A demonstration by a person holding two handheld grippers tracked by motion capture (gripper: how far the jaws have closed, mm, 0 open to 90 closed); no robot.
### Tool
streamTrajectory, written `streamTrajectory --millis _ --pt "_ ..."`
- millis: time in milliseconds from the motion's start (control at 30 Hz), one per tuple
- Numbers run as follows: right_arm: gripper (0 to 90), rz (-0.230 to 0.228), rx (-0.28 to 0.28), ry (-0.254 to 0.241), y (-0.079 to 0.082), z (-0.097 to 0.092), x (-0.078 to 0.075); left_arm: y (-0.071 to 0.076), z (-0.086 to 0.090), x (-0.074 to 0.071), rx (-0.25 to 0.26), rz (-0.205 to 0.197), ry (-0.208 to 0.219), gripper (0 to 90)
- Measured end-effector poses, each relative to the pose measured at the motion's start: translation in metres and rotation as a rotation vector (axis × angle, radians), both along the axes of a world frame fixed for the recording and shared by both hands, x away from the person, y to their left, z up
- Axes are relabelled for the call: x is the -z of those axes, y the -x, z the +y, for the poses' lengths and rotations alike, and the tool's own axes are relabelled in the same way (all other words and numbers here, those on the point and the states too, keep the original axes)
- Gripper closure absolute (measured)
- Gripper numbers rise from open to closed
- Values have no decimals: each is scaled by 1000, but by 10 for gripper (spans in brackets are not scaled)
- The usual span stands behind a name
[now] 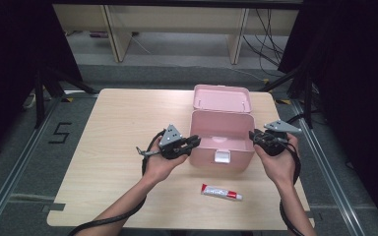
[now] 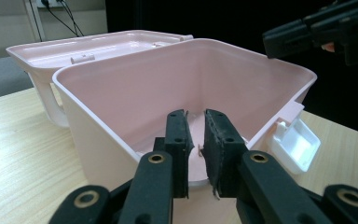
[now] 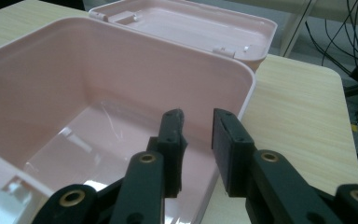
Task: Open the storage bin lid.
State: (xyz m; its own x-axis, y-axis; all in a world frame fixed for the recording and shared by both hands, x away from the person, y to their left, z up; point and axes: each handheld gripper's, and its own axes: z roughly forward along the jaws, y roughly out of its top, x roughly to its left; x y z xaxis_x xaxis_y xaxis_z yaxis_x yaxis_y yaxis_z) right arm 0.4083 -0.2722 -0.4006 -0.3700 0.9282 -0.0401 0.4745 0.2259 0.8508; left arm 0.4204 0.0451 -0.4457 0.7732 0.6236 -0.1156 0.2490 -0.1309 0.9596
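Pink box sits mid-counter, lid flipped open and lying back at 12 o'clock, inside looks empty. Left tool at the box's 9 o'clock wall, jaws slightly spread, nothing between them. Right tool at the 3 o'clock rim, jaws spread wider, pinching nothing. Reads as: opening done, both tools letting go. Likely next: right tool drops to the tube at 6 o'clock, pinches it mid-body, loads it in the box.
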Motion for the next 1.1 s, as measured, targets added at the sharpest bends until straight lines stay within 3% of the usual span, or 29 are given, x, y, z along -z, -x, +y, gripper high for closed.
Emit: streamTrajectory --millis 33,67,133,200,267,300,367,400,433,467,500,667,700,733,767,800,833,867,933,967,1033,1067,1100 --pt "732 19 6 -35 2 3 1 0 1 0 -2 -2 0 778" --pt "727 3 -10 -10 3 1 1 -1 1 -1 -5 -1 6 771" --pt "714 25 -16 -19 6 2 0 0 2 -2 -13 1 13 749" --pt "706 12 -18 -24 8 4 1 -1 3 -4 -14 -6 14 723" --pt "700 11 -37 7 9 2 0 0 5 -6 -15 -9 16 697" --pt "697 28 -27 -23 12 5 1 0 5 -7 -16 -7 19 679" --pt "690 7 -46 -3 13 4 1 0 7 -8 -17 -6 19 640" --pt "686 26 -42 -8 15 6 1 0 7 -9 -18 -4 18 622" --pt "682 0 -48 2 15 5 2 0 8 -10 -18 -1 18 604" --pt "677 35 -44 -23 18 6 2 0 9 -10 -21 0 24 592" --pt "672 20 -47 -29 19 6 4 1 10 -11 -19 5 26 577" --pt "661 30 -62 -40 29 5 7 3 13 -12 -13 12 29 516" --pt "660 49 -64 -44 32 5 7 3 14 -12 -15 13 21 509" --pt "660 12 -76 -23 32 3 8 3 14 -13 -12 12 18 502" --pt "658 11 -80 -24 34 3 8 4 15 -13 -10 12 15 497" --pt "659 22 -70 -57 36 4 8 4 15 -13 -11 12 19 494" --pt "659 -12 -83 -32 36 1 7 4 16 -14 -10 10 18 491" --pt "657 -15 -80 -26 38 0 5 4 16 -15 -10 7 17 489" --pt "656 15 -67 -66 41 0 3 4 17 -17 -10 0 16 487" --pt "657 -22 -82 -25 39 -4 2 4 17 -18 -9 -2 15 487" --pt "659 -37 -78 -27 41 -6 1 5 17 -20 -9 -5 19 487" --pt "660 -15 -62 -68 43 -3 0 5 16 -20 -9 -6 20 486" --pt "661 -23 -77 -37 44 -6 -1 5 16 -20 -8 -7 19 486"
